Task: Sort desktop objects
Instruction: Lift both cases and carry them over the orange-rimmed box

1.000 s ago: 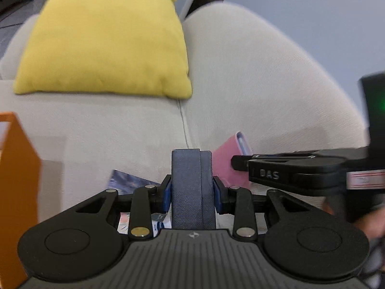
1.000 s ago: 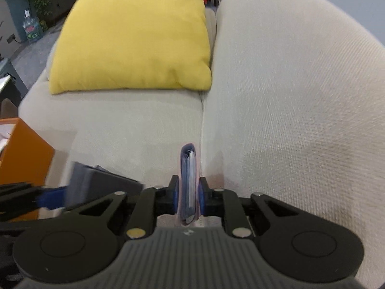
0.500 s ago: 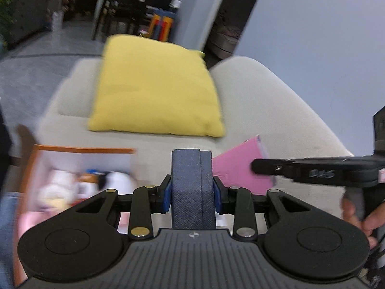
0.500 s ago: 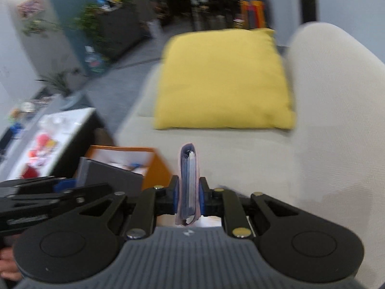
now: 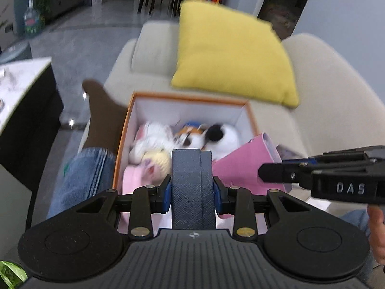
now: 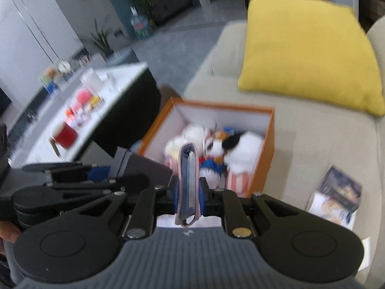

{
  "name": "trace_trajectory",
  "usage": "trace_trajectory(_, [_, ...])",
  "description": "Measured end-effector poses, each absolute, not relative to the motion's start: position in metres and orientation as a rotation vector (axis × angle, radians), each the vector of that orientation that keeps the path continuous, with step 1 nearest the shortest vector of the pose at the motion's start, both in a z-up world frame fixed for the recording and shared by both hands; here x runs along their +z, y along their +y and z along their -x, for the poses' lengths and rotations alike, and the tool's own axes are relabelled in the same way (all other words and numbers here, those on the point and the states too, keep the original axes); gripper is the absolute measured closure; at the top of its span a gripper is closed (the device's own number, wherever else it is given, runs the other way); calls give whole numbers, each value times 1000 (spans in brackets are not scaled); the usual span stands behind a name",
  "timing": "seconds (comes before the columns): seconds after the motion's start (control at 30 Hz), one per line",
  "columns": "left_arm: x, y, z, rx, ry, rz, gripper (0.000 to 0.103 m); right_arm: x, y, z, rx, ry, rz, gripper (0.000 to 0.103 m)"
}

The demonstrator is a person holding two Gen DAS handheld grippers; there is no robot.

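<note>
The left gripper clamps a dark blue book; the right gripper, marked "DAS", clamps a pink notebook near the orange box.

Left gripper: matt black plastic body, ribbed grey housing, blue pads; brass-coloured metal rivets.
Dark blue book: cover with fine woven, cloth-like grain, matt.
Right gripper: same matt black plastic and ribbed grey.
Pink notebook: smooth pink cover, paper page edges.
Orange box: smooth card, white inside.
Plush toys: fluffy pile, blurred.
Sofa: coarse beige weave.
Yellow cushion: matt cloth.
Booklet: glossy printed paper.
Trouser leg: blue denim.
</note>
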State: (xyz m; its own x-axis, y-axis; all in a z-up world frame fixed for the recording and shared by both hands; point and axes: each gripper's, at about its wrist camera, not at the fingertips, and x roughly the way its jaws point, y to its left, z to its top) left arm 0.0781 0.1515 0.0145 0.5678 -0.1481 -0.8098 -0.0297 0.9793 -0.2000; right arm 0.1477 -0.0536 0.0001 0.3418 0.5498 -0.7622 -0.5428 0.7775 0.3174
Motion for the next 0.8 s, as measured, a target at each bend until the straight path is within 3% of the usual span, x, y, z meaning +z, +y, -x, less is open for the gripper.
trace_trajectory(0.27, [-28,162,-91,-113,1054,162,65,-56,-26,-166,665,1137,2,87])
trace_trajectory(0.8, [-57,144,-100,-81,1062,-13,63,-81,-21,-186,650,1206,-79,86])
